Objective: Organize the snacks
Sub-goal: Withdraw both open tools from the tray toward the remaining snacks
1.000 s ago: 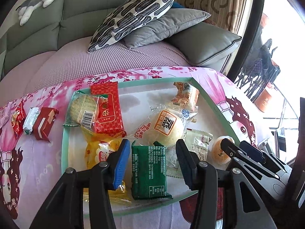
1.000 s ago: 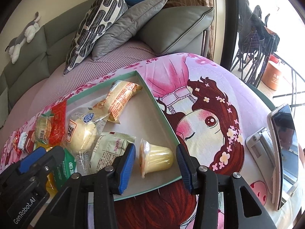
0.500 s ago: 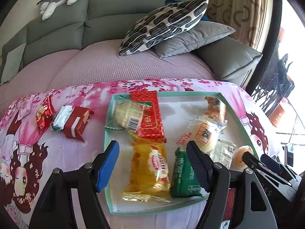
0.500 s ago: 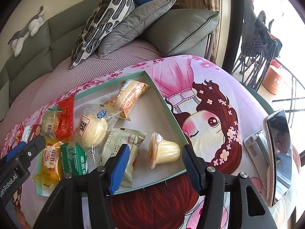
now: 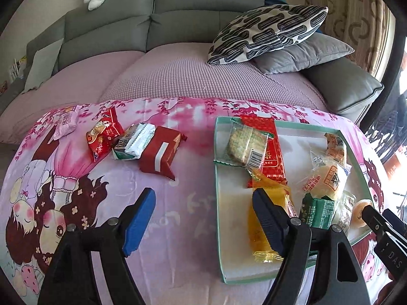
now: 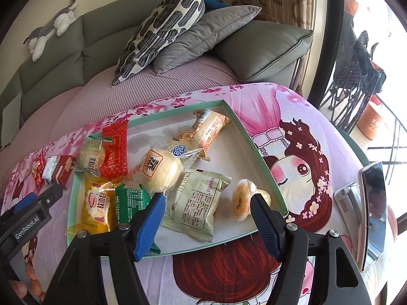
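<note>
A mint-rimmed white tray (image 5: 218, 178) (image 6: 264, 160) holds several wrapped snacks: a yellow pack (image 5: 264, 218), a green pack (image 6: 129, 200), a round bun (image 6: 160, 170), a cream pack (image 6: 198, 203) and a jelly cup (image 6: 241, 200). Left of the tray lie a dark red pack (image 5: 160, 155), a white-green pack (image 5: 132, 142), a red pack (image 5: 104, 134) and a pink pack (image 5: 64, 123). My left gripper (image 5: 203, 211) is open and empty, above the cloth at the tray's left edge. My right gripper (image 6: 207, 214) is open and empty, above the tray's near side.
A phone on a stand (image 6: 374, 211) sits at the table's right edge. A sofa with a patterned pillow (image 5: 269, 33) and grey cushions lies behind the table. The pink cartoon cloth (image 5: 178, 203) covers the table.
My left gripper has swung left, from over the tray to its left edge, and opened wider. My right gripper has pulled back a little and opened wider. No snack has moved.
</note>
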Motion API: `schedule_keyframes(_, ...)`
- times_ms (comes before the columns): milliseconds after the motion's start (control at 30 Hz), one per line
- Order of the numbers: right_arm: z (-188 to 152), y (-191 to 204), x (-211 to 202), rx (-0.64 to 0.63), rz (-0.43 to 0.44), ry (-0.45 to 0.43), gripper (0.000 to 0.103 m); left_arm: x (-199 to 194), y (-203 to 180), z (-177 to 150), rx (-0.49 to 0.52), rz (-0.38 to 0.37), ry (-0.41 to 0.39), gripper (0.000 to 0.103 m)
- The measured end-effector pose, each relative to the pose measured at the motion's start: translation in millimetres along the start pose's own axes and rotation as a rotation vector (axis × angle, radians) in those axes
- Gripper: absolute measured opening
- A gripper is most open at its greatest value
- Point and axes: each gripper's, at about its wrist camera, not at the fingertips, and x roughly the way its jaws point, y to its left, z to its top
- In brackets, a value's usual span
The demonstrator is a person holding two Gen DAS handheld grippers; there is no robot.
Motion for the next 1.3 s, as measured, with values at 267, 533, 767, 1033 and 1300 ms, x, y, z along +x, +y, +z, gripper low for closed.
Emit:
schedule_keyframes(267, -1, 21, -3, -0.016, 0.001, -0.003, 0.103, -5, 19, 0, 0.014, 0.03, -0.037, 0.101)
schedule_keyframes(533, -2, 50, -6, -0.06, 0.0, -0.005, 0.103, -9, 51, 4, -0.035, 0.034, -0.058, 0.102)
schedule_keyframes(767, -4, 84, -13, -0.113, 0.014, -0.019, 0.103, -17, 86, 5, -0.067, 0.064, -0.081, 0.102)
schedule_keyframes(1033, -12, 135, -21, -0.173, 0.073, -0.035, 0.103, -25, 130, 2, -0.11, 0.104, -0.098, 0.102)
schedule_keyframes(1300, -14, 179, -14, -0.188, 0.167, -0.033, 0.103, -24, 160, 9, -0.093, 0.162, -0.103, 0.102)
